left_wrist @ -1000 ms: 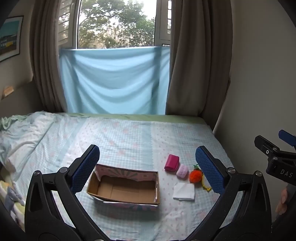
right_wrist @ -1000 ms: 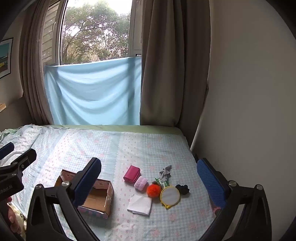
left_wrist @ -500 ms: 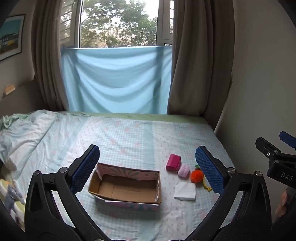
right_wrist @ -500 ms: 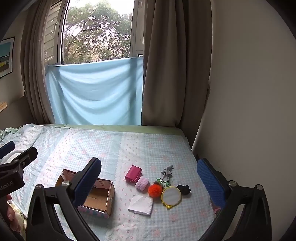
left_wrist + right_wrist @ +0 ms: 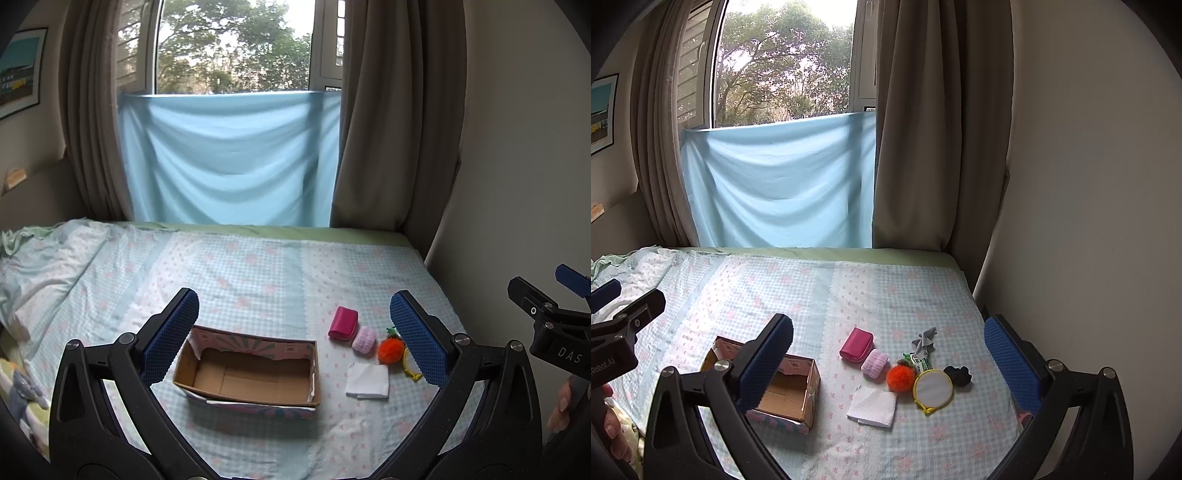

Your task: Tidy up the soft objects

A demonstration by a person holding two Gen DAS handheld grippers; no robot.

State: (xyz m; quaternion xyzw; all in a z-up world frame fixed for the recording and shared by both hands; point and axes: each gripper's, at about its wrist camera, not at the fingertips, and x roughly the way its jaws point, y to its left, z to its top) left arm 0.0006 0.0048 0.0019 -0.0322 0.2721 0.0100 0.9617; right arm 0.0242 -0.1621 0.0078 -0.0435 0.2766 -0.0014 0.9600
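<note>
An open cardboard box [image 5: 246,376] [image 5: 783,395] lies on the bed, nothing inside. To its right sit a magenta pouch [image 5: 343,322] [image 5: 856,343], a pale pink roll [image 5: 364,339] [image 5: 874,364], an orange pompom [image 5: 390,350] [image 5: 900,377], a folded white cloth [image 5: 368,380] [image 5: 872,405], a yellow-rimmed round mirror [image 5: 932,388], a black scrunchie [image 5: 957,375], a grey cloth scrap [image 5: 924,341] and a green packet [image 5: 917,360]. My left gripper [image 5: 294,338] hangs open above the box. My right gripper [image 5: 888,360] hangs open above the small items. Both hold nothing.
The bed [image 5: 240,273] has a blue-checked sheet, rumpled at the left. A wall [image 5: 1089,221] runs along the bed's right side. Brown curtains [image 5: 391,129] and a blue cloth [image 5: 229,158] hang at the far end. A hand [image 5: 611,424] holds the other gripper.
Both views have tilted up and pulled back a little, so the box and items sit slightly lower in frame. Nothing on the bed has moved, and both grippers remain open.
</note>
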